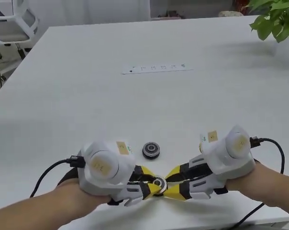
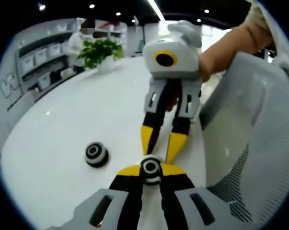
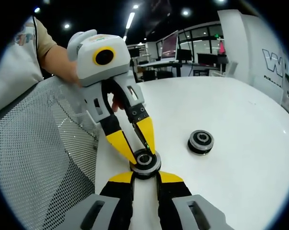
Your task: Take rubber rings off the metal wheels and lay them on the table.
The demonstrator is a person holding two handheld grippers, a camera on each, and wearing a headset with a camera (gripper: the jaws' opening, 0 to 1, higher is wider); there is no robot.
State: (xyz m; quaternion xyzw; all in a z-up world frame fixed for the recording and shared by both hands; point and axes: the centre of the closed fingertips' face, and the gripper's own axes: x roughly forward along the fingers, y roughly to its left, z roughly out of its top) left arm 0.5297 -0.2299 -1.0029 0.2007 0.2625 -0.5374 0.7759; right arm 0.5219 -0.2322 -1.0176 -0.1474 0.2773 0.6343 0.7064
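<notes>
On a white table (image 1: 87, 100), near its front edge, the left claw (image 1: 153, 186) reaches in from the left, its yellow tips clamped on a small metal wheel (image 1: 158, 182) with a dark outer ring. From the wheel's right, the right claw (image 1: 166, 186) also appears to pinch the same wheel, though its contact is partly hidden. A second wheel (image 1: 151, 149) lies on the table just beyond the held wheel. A power strip (image 1: 156, 68) lies well beyond it.

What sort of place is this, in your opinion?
Probably an open office or lab: a large white table with a power strip, a potted plant, an office chair, and desks with monitors behind.
</notes>
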